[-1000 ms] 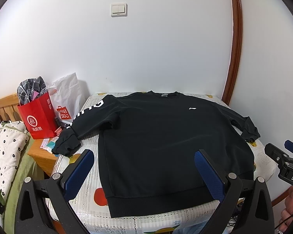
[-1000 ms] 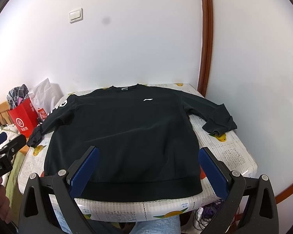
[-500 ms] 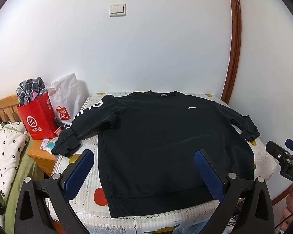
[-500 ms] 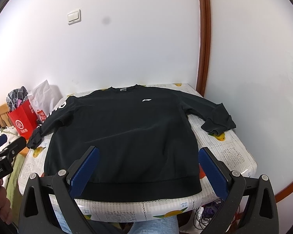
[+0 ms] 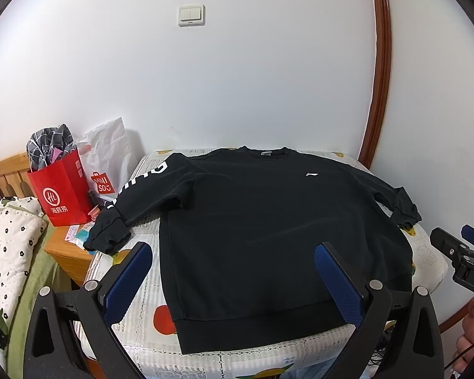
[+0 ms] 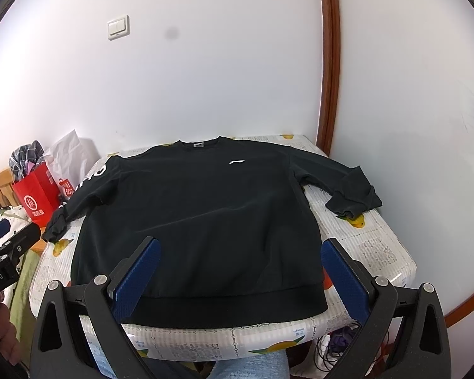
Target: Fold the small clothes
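Note:
A black sweatshirt [image 5: 268, 221] lies flat, front up, on a small table with a printed cover [image 5: 148, 309]; both sleeves are spread out, hem toward me. It also shows in the right wrist view [image 6: 199, 214]. My left gripper [image 5: 233, 252] is open and empty, held above the hem near the table's front edge. My right gripper [image 6: 240, 246] is open and empty, also above the hem. The left sleeve cuff [image 5: 107, 240] hangs at the table's left edge; the right cuff [image 6: 354, 202] lies folded back on the right side.
A red paper bag [image 5: 63, 195] and a white bag [image 5: 107, 164] stand on a wooden stand left of the table. A spotted quilt [image 5: 6, 237] lies at far left. A white wall is behind, with a brown door frame [image 5: 379, 79] on the right.
Almost nothing: both grippers stay open above the hem, with only a slight drift of the views. The sweatshirt has not moved.

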{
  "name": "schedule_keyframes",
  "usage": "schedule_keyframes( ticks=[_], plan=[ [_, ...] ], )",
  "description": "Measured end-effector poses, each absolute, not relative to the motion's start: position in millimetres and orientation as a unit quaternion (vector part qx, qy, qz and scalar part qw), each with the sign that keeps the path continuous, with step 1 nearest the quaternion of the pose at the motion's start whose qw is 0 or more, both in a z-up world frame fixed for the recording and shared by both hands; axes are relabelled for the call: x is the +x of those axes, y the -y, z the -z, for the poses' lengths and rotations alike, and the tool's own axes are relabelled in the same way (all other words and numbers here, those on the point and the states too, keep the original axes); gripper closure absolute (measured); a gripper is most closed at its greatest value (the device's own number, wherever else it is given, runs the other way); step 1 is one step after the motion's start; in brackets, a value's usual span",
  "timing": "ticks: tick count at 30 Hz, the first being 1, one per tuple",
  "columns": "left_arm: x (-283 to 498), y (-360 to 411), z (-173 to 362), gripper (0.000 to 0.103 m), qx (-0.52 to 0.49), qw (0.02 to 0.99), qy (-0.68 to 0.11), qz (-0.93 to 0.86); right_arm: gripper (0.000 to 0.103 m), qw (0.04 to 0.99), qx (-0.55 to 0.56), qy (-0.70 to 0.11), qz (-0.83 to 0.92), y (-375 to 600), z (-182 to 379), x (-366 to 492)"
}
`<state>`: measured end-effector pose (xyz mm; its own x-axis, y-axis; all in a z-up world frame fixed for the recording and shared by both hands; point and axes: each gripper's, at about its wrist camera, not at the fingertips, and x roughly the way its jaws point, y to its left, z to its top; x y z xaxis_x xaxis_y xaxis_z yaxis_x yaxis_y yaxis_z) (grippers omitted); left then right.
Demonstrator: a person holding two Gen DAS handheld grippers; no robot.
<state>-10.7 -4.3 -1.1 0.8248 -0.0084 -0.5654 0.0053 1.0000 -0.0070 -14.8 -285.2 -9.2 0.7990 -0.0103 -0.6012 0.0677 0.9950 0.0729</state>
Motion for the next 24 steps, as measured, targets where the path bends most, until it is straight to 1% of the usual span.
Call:
schedule_keyframes(
  ticks=[5, 9, 13, 20, 24],
  plan=[
    [-7.6, 2.2, 3.4, 0.0, -0.007, 0.955, -0.297, 0.001, 0.003, 0.948, 0.04, -0.316, 0.019, 281.2, 11.6, -13.1],
    [5.3, -7.7, 15.6, 0.0, -0.002, 0.954, -0.301, -0.007, 0.003, 0.947, 0.036, -0.32, 0.017, 276.9, 18.5, -5.6],
    [30.4, -24.8, 41.4, 0.0, -0.003, 0.945, -0.325, -0.023, 0.003, 0.943, 0.031, -0.33, 0.016, 272.9, 33.3, 7.5],
    [62.9, -67.8, 105.6, 0.003, -0.016, 0.921, -0.384, -0.058, 0.003, 0.931, 0.026, -0.365, 0.01, 267.5, 73.5, 42.3],
    [72.0, -104.7, 123.1, 0.003, -0.03, 0.916, -0.39, -0.093, 0.003, 0.926, 0.025, -0.376, -0.005, 254.0, 94.0, 59.8]
  ],
)
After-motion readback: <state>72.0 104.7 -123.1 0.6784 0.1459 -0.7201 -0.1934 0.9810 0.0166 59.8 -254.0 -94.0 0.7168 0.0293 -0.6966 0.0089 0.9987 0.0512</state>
